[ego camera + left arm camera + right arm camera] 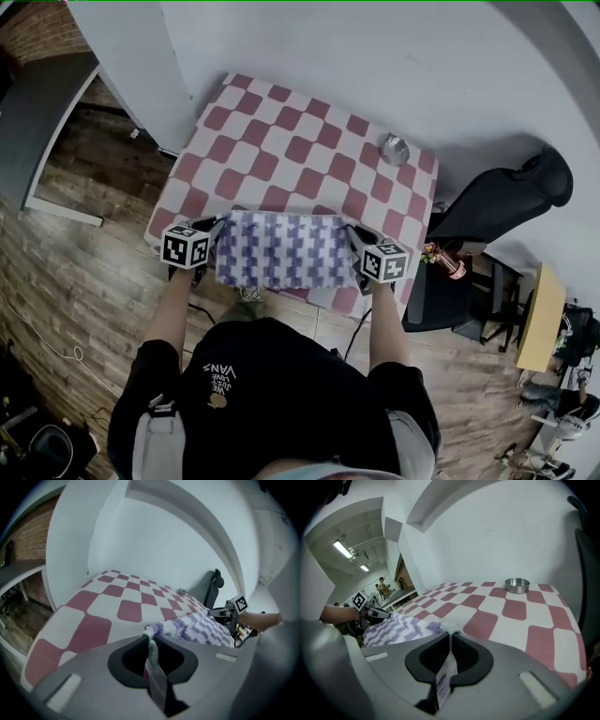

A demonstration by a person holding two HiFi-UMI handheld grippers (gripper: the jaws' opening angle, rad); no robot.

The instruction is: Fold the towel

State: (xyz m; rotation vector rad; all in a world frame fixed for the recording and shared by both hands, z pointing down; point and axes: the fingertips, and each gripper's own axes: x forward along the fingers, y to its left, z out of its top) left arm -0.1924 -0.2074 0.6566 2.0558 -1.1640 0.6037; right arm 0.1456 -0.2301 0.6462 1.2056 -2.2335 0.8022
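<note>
A white towel with purple checks is stretched between my two grippers above the near edge of the checked table. My left gripper is shut on the towel's left corner, and a strip of the cloth runs back between its jaws. My right gripper is shut on the right corner, with a strip of cloth pinched between its jaws too. The towel sags toward the other gripper in the left gripper view, and the towel does the same in the right gripper view.
A small metal bowl stands at the table's far right, the same bowl showing ahead of the right gripper. A black chair stands right of the table. White walls close behind the table; wooden floor lies to the left.
</note>
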